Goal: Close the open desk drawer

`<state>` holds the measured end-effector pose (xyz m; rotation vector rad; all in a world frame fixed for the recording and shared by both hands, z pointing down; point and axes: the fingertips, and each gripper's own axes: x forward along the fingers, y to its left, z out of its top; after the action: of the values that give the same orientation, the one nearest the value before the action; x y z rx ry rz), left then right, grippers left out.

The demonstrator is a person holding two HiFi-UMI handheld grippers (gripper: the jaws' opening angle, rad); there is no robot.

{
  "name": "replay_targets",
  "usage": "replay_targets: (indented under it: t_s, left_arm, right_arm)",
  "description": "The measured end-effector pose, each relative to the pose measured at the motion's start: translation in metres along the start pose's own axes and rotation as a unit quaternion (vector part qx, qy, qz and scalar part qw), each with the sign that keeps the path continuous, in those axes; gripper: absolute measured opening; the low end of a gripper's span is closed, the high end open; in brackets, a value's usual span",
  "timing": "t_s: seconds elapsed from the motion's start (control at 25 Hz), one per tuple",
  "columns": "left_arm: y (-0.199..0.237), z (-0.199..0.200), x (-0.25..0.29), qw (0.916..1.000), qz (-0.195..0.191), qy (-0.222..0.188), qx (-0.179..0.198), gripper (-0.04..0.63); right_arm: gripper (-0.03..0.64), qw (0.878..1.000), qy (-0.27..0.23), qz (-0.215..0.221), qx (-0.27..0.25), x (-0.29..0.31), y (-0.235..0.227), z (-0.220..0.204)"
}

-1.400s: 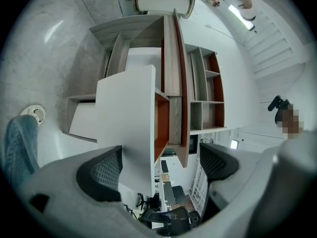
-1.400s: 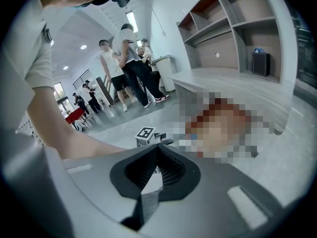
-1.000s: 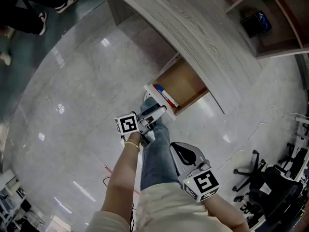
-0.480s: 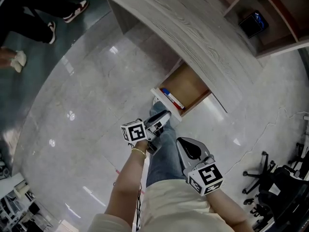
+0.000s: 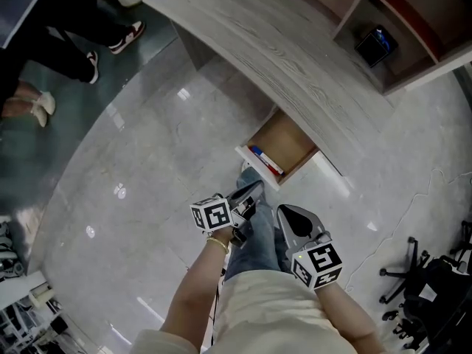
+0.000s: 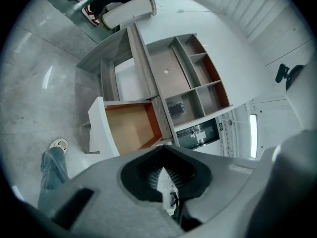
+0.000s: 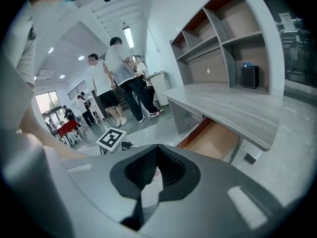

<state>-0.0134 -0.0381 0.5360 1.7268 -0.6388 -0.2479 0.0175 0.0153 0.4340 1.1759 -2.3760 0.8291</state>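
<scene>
Your left tongs (image 5: pixel 251 192) sit low in the head view, above your jeans-clad leg (image 5: pixel 254 245). Their jaws are together at the tips, with nothing between them. In the left gripper view these tongs (image 6: pixel 163 150) look toward the drawer (image 6: pixel 126 125) without touching it, your shoe (image 6: pixel 59 144) showing on the floor to the left.

Just beside them on the right, your right tongs (image 5: pixel 287 212) are likewise pressed together and hold nothing. The right gripper view shows the same meeting tips (image 7: pixel 157 148), with the drawer (image 7: pixel 213 140) ahead and to the right, apart from them.

The drawer (image 5: pixel 284 140) stands pulled out from under the grey wood-grain counter (image 5: pixel 295 57), just beyond both tongs. In the head view its long axis runs from lower left to upper right. The white front panel (image 5: pixel 258 167) is the end nearest you, and the back end is tucked under the counter's edge. A slim red-and-blue item (image 5: pixel 264 158) lies inside against the front panel. To the right, a black box (image 5: pixel 375 44) sits in the shelving above the counter.
</scene>
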Motion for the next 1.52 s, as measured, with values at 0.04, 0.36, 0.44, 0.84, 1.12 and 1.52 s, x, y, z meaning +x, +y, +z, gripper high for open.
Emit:
replay_targets:
  t_s: [0.04, 0.36, 0.44, 0.84, 1.12, 1.52]
  left_arm:
    - [-0.005, 0.001, -0.001, 1.0, 0.005, 0.0, 0.006, 0.006]
    - [-0.052, 0.0, 0.002, 0.9966, 0.018, 0.02, 0.078, 0.006]
    - [-0.064, -0.002, 0.005, 0.9953, 0.018, 0.024, 0.092, 0.006]
    - [-0.109, -0.01, 0.009, 0.9791, 0.05, 0.048, 0.192, 0.006]
    - [-0.134, -0.017, 0.003, 0.9578, 0.076, 0.077, 0.267, 0.006]
    - [-0.164, -0.022, 0.001, 0.9378, 0.09, 0.091, 0.323, 0.006]
  right_arm:
    - [0.006, 1.0, -0.002, -0.001, 0.001, -0.001, -0.001, 0.002]
    - [0.006, 1.0, -0.025, -0.011, 0.003, -0.011, -0.013, 0.018]
    - [0.006, 1.0, -0.027, -0.014, 0.001, -0.014, -0.017, 0.02]
    - [0.006, 0.999, -0.035, -0.028, -0.011, -0.034, -0.031, 0.025]
    - [0.006, 0.998, -0.055, -0.04, -0.018, -0.05, -0.036, 0.036]
    - [0.006, 0.995, -0.086, -0.048, -0.022, -0.078, -0.033, 0.049]
